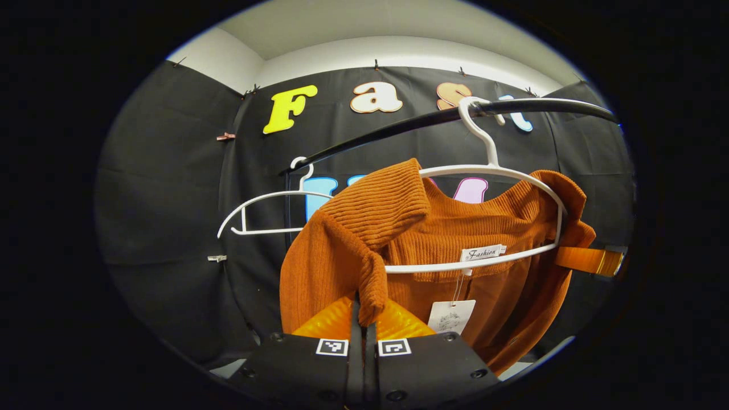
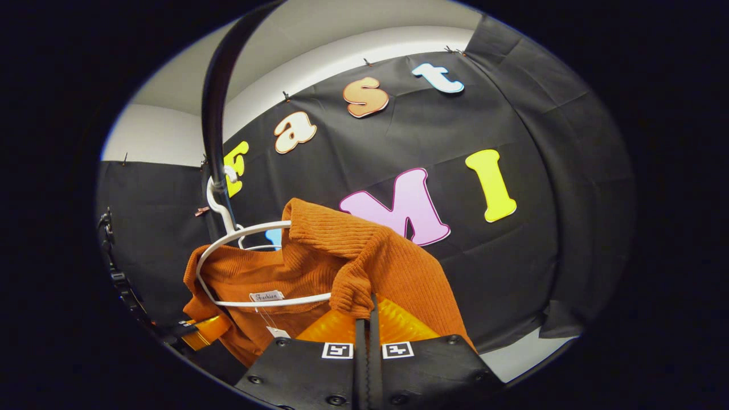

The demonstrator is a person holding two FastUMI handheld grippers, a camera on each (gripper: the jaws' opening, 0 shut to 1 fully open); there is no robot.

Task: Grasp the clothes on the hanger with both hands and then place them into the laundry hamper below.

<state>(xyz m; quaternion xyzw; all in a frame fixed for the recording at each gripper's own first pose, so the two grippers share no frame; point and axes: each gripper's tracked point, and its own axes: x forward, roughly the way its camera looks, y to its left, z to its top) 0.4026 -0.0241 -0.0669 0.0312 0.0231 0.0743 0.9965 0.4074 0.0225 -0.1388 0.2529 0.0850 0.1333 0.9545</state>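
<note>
Right now I'm pinching the rust-orange ribbed knit sweater (image 1: 455, 233) w/ both grippers: left gripper (image 1: 363, 319) closed on one shoulder fold, right gripper (image 2: 364, 310) closed on the other. It's hanging on the white plastic hanger (image 1: 501, 171) on the black rail (image 1: 398, 128). Next: lifting both shoulders off, then lowering to the hamper.

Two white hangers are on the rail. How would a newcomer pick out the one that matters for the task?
Find the black rail running across the booth. Two white hangers hook onto it: the bare hanger carries nothing, while the loaded hanger holds the orange ribbed sweater, which has a paper tag dangling below its collar.
</note>
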